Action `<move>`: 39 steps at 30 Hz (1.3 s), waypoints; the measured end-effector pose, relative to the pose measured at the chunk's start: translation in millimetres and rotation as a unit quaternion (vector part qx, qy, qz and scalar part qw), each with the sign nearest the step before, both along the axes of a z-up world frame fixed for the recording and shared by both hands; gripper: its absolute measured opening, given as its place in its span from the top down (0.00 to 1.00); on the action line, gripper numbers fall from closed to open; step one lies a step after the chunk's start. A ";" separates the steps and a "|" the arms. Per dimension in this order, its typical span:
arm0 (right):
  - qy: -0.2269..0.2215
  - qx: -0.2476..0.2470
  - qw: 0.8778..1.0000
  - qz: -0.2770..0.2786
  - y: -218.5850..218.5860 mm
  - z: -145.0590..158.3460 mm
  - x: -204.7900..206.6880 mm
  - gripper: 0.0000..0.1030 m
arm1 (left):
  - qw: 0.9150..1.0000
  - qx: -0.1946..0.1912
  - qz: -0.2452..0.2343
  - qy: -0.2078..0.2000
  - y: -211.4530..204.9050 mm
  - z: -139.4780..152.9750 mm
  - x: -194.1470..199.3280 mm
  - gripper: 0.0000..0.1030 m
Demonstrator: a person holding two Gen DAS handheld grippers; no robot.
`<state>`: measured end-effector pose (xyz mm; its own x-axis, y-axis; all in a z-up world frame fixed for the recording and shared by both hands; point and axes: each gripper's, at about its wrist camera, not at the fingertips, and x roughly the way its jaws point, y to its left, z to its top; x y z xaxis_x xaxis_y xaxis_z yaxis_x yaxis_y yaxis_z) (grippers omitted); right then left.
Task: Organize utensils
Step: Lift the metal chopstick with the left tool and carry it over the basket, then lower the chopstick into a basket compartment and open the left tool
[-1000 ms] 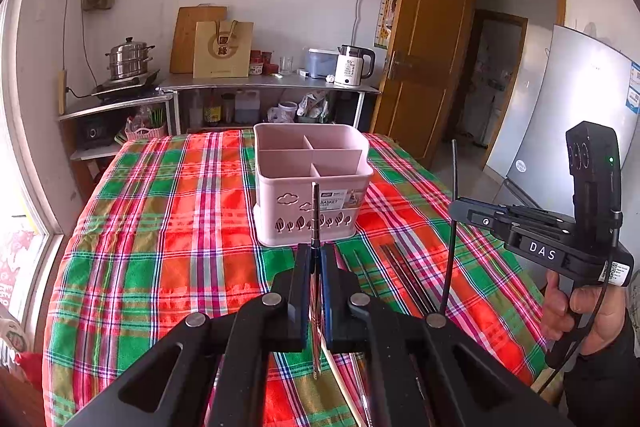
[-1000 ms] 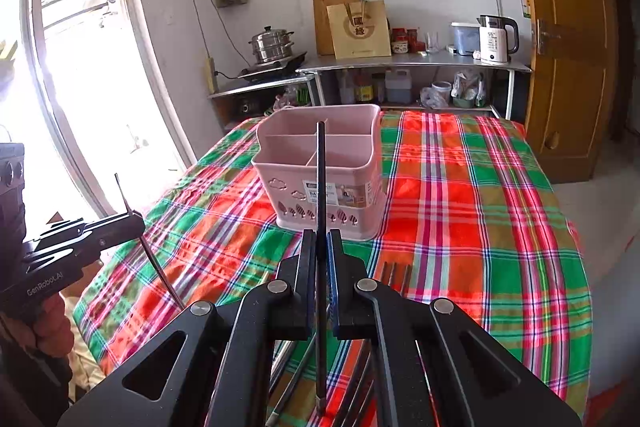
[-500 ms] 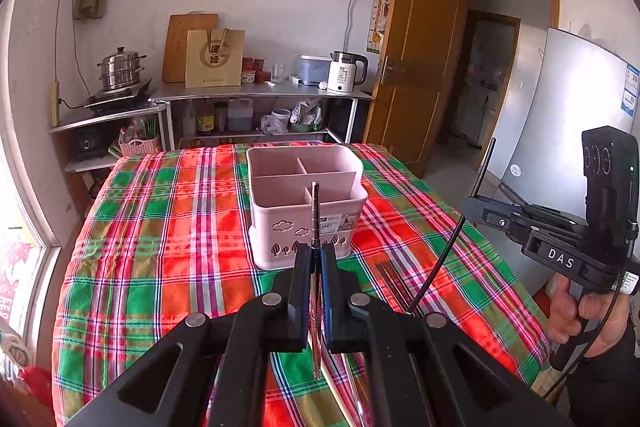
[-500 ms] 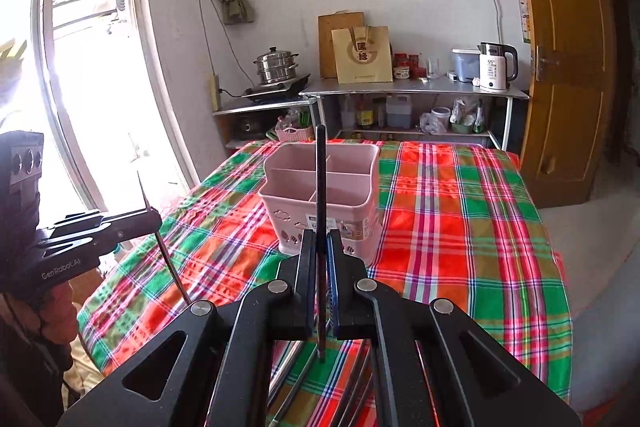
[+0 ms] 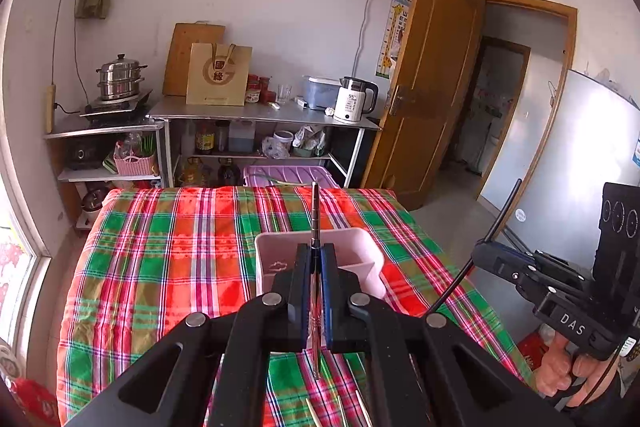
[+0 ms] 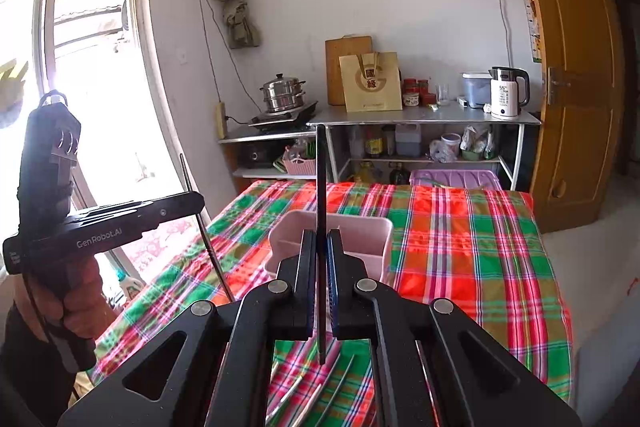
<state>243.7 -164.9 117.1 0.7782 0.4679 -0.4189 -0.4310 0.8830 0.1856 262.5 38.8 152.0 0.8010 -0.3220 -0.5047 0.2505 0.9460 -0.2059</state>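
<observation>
While both chopsticks stood upright above the pink utensil caddy (image 5: 280, 259), we had our left gripper (image 5: 316, 291) clamped mid-shaft on the metal chopstick (image 5: 315, 211) and our right gripper (image 6: 320, 279) on the black chopstick (image 6: 320, 179); thin, stiff, slippery, we judged.

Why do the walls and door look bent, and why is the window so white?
Left wrist view: the wide lens bows the door and darkens the corners. Right wrist view: daylight washes out the window, and the left gripper stands dark against it; the tablecloth stays evenly lit and sharp.
</observation>
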 end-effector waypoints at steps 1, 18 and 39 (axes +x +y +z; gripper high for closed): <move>-0.003 0.003 1.000 0.001 1.1 3.8 4.0 0.95 | 1.000 -0.001 0.004 -0.002 1.5 3.4 6.6 0.96; -0.005 0.046 0.999 0.002 27.2 6.4 68.0 0.95 | 0.999 -0.026 0.036 0.000 14.2 -14.6 87.7 0.96; 0.090 0.018 0.996 0.002 41.8 -60.9 105.7 0.95 | 0.998 -0.015 0.035 0.050 16.6 -76.4 105.2 0.95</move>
<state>349.4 -123.1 56.2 0.6905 0.4879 -0.5340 -0.3910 0.8729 0.2919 367.8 55.4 75.6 0.7682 -0.2834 -0.5741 0.1612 0.9534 -0.2550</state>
